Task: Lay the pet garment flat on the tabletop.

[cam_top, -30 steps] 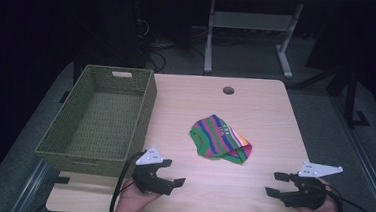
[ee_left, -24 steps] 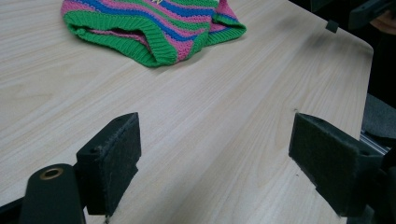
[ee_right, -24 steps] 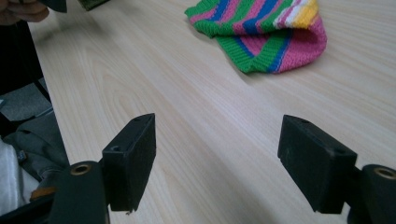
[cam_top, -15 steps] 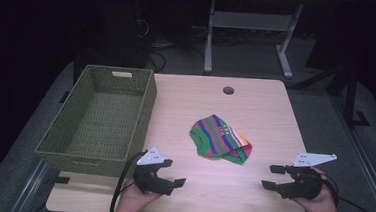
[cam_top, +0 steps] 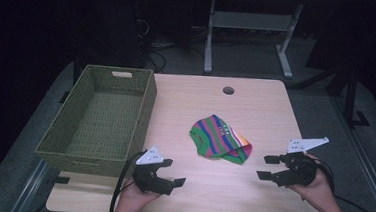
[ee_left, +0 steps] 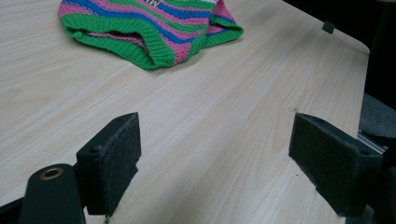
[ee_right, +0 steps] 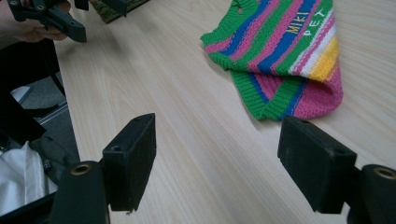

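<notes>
The striped knitted garment [cam_top: 219,139] lay crumpled near the middle of the table [cam_top: 256,106], to the right of the woven basket [cam_top: 97,117]. Both tools rested low at the near edge with their jaws spread wide and nothing between them. The right gripper [cam_top: 266,167] sat just beside the garment's pink corner and looked the nearer one; the garment lay ahead of it and to its left. The left gripper [cam_top: 175,178] pointed toward the green hem from farther off.

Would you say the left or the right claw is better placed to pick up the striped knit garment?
Probably the right claw: open, pointing at the striped knit garment, and nearer than the left claw.
</notes>
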The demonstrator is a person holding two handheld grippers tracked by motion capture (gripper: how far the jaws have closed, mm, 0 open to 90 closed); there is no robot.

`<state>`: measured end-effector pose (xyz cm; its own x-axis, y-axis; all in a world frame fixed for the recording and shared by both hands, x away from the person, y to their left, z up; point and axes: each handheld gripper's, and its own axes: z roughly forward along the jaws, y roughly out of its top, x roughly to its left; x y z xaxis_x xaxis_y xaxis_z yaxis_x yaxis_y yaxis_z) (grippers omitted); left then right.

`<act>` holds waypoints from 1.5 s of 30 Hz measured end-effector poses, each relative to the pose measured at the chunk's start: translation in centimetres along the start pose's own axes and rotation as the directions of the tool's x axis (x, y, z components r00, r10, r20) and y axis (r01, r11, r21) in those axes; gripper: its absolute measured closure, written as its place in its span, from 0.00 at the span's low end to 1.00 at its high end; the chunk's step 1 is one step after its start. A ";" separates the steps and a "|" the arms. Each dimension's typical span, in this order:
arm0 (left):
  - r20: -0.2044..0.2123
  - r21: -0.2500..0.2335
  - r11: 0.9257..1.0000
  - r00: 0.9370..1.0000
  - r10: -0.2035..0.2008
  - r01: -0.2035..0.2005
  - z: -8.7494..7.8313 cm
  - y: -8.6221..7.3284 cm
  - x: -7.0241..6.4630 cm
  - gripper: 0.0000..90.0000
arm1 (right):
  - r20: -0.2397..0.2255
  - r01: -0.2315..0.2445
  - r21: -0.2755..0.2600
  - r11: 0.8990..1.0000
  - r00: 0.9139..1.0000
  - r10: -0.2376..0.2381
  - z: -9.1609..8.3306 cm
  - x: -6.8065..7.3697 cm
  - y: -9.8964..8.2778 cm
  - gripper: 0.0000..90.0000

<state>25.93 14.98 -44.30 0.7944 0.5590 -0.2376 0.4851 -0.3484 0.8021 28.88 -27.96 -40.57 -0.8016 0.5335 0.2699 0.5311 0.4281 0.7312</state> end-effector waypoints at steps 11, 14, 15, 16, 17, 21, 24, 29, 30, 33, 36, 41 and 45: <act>0.001 -0.005 1.000 1.000 0.002 -0.002 -0.2 0.0 0.2 0.18 | -0.029 0.008 0.028 1.000 1.000 -0.007 1.1 -0.9 3.3 0.31; -0.004 -0.003 1.000 1.000 0.006 -0.006 -0.3 0.0 0.2 0.18 | -0.033 0.005 0.036 0.999 0.999 -0.003 1.5 -1.4 4.1 0.31; 0.000 -0.008 1.000 1.000 -0.001 0.001 -0.3 0.0 0.2 0.18 | -0.032 0.004 0.039 0.999 0.999 -0.002 1.6 -1.5 4.3 0.31; 0.000 -0.008 1.000 1.000 -0.001 0.001 -0.3 0.0 0.2 0.18 | -0.032 0.004 0.039 0.999 0.999 -0.002 1.6 -1.5 4.3 0.31; 0.001 -0.012 1.000 1.000 -0.004 0.004 -0.3 0.0 0.2 0.18 | -0.040 0.000 0.044 0.999 0.999 0.002 2.1 -1.7 4.8 0.31; -0.001 -0.005 1.000 1.000 0.003 -0.003 -0.3 0.0 0.2 0.18 | -0.047 0.024 0.085 0.996 0.999 -0.020 3.4 -1.6 5.9 0.31; -0.002 -0.006 1.000 1.000 0.003 -0.003 -0.3 0.0 0.2 0.18 | -0.052 0.032 0.093 0.995 0.998 -0.027 3.9 -1.6 6.5 0.31; -0.002 -0.007 1.000 1.000 0.004 -0.004 -0.3 0.0 0.2 0.18 | -0.057 0.043 0.118 0.992 0.998 -0.036 5.2 -1.8 8.1 0.31; -0.002 -0.007 1.000 1.000 0.004 -0.004 -0.3 0.0 0.2 0.18 | -0.057 0.043 0.118 0.992 0.998 -0.036 5.2 -1.8 8.1 0.31; 0.001 -0.011 1.000 1.000 0.001 -0.001 -0.4 0.0 0.2 0.18 | -0.060 0.045 0.127 0.991 0.998 -0.037 5.6 -1.9 8.8 0.31; 0.000 -0.008 1.000 1.000 0.006 -0.006 -0.4 0.1 0.2 0.18 | -0.054 0.050 0.143 0.988 0.998 -0.043 6.0 -2.0 9.5 0.31; 0.002 -0.007 1.000 1.000 0.005 -0.005 -0.4 0.0 0.2 0.18 | -0.049 0.043 0.159 0.986 0.998 -0.035 6.7 -2.4 10.1 0.31; 0.002 -0.006 1.000 1.000 0.007 -0.007 -0.4 0.1 0.2 0.18 | -0.046 0.047 0.169 0.985 0.998 -0.040 7.4 -2.7 10.8 0.32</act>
<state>26.01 15.37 -44.11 0.7986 0.5548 -0.2332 0.4772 -0.3475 0.8072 38.82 -19.36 -38.01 -0.8338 0.4819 0.2693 0.5317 0.5695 0.6269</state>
